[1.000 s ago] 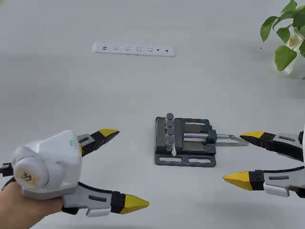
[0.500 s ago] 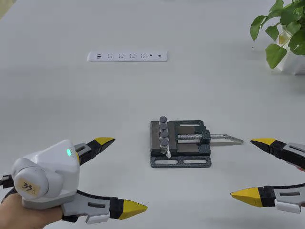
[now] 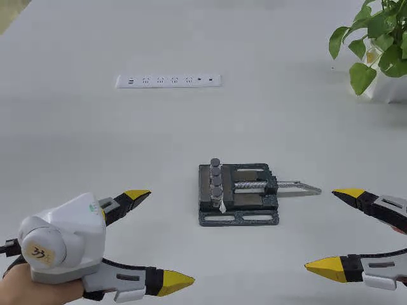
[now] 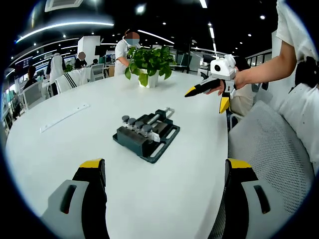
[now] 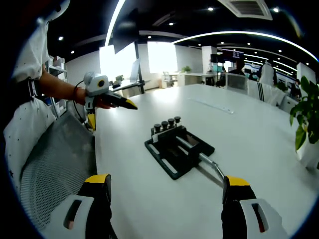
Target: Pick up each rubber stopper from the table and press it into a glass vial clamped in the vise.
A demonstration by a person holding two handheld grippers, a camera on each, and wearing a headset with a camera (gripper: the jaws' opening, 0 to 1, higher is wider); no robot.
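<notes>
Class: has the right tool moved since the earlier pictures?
Yes: the right tool has drawn away from the vise, rightward, widening the gap to its handle.

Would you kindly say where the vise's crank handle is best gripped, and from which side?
Grip the handle at its free outer end, coming from the right with the open right gripper. It juts sideways from the vise, clear of the vials, low over the table, so I'd close the fingers across the thin bar.
</notes>
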